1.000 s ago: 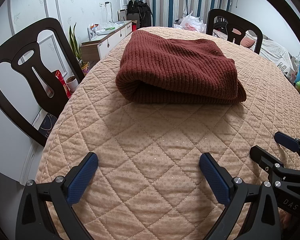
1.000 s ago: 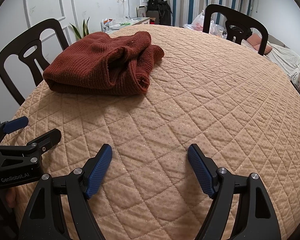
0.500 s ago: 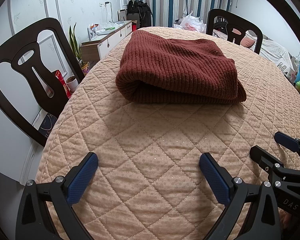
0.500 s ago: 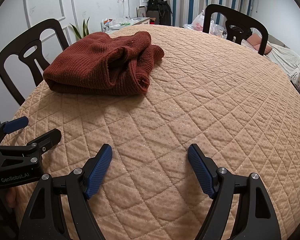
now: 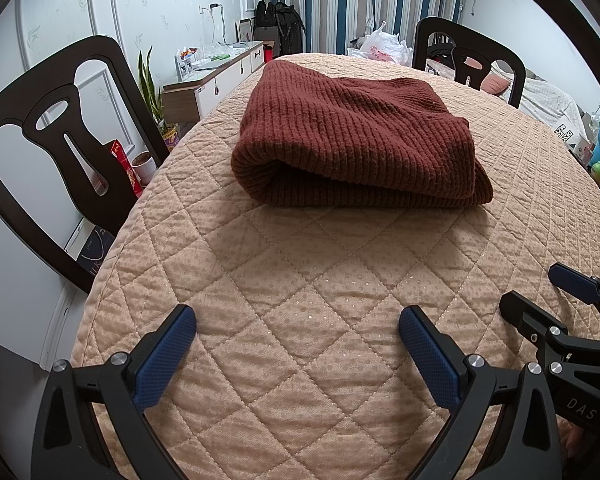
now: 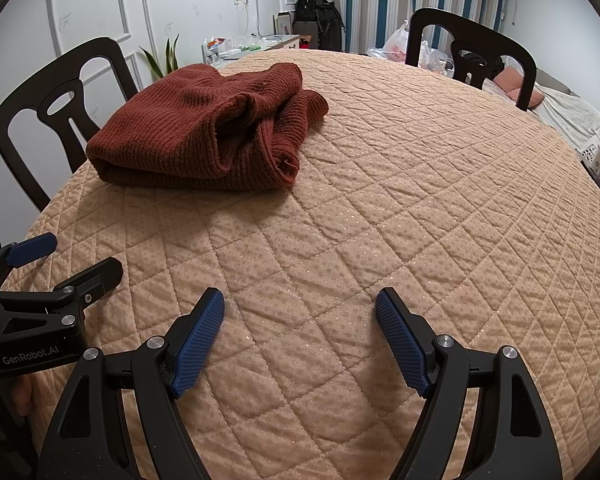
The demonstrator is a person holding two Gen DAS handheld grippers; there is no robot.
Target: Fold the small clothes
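Note:
A rust-red ribbed knit garment lies folded in a thick bundle on the quilted tan table cover; it also shows in the right wrist view, with loose open ends facing right. My left gripper is open and empty, low over the cover near the table's front edge, well short of the garment. My right gripper is open and empty, just right of the left one. Each gripper shows in the other's view, the right gripper and the left gripper.
Dark wooden chairs stand at the left and far side of the table. A white sideboard and potted plant sit left of it. A bed lies at the right.

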